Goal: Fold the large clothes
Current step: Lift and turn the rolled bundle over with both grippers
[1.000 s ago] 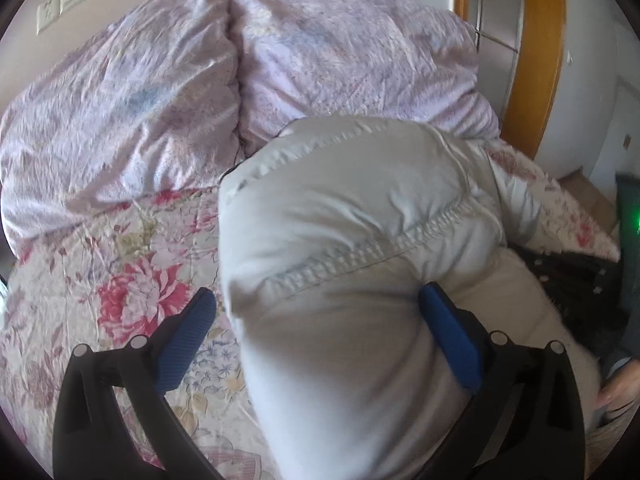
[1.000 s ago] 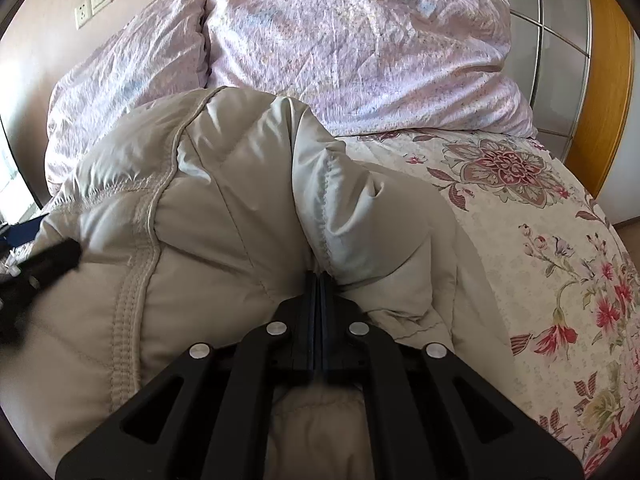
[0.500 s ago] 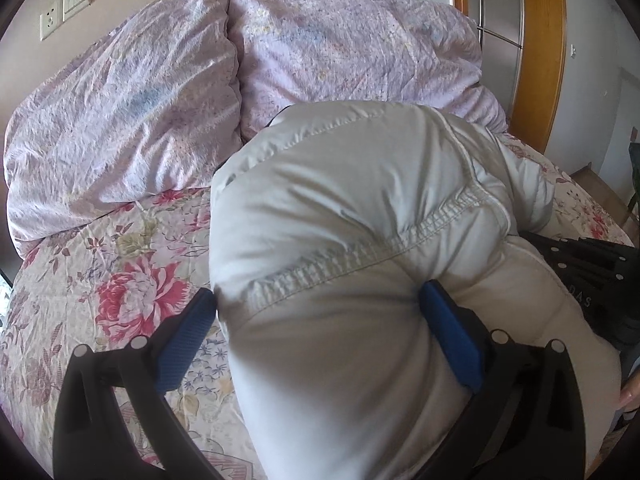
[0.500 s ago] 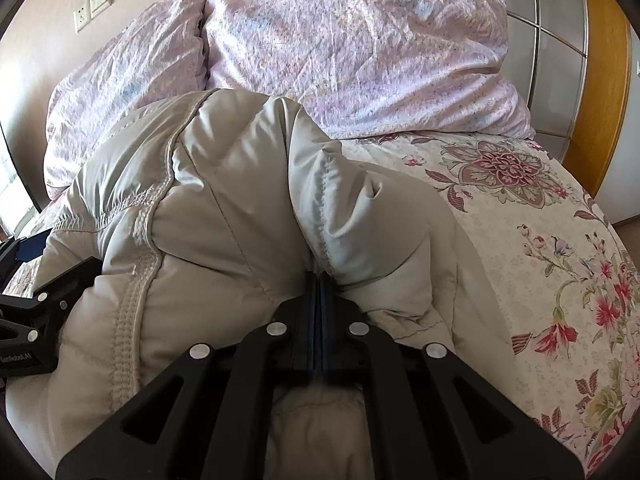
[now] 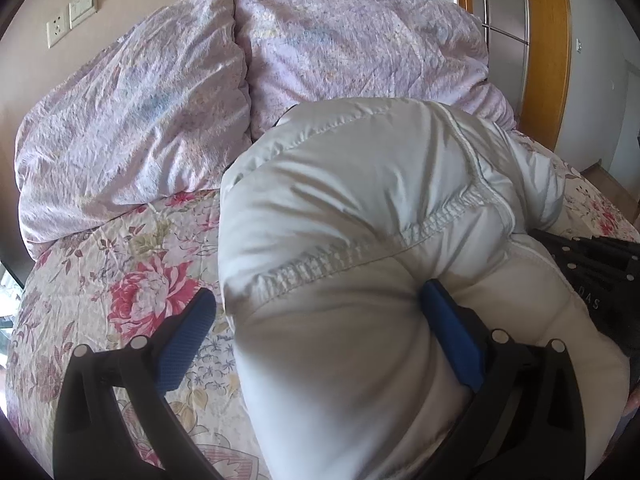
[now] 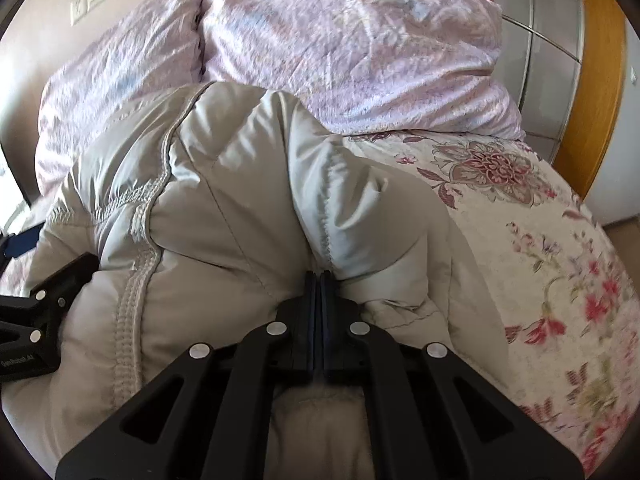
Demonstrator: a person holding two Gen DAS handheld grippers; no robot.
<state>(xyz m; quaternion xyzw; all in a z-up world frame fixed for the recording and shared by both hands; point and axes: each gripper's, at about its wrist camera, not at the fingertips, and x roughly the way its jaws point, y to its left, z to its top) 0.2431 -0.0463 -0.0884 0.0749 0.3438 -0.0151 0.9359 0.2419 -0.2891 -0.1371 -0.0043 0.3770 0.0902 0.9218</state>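
Observation:
A puffy pale grey padded jacket lies bunched on the floral bedspread. My left gripper is open, its blue pads wide apart, with a bulging fold of the jacket between them. The left pad stands clear of the cloth; the right pad presses against it. In the right wrist view my right gripper is shut on a pinched fold of the jacket. The right gripper also shows at the right edge of the left wrist view, and the left gripper at the left edge of the right wrist view.
Two lilac pillows lean against the headboard wall behind the jacket. Wall sockets sit above the left pillow. A wooden door frame stands to the right of the bed. Bare bedspread lies right of the jacket.
Both grippers have moved slightly forward and up with the jacket, which now bulges higher toward the pillows. The grips are unchanged.

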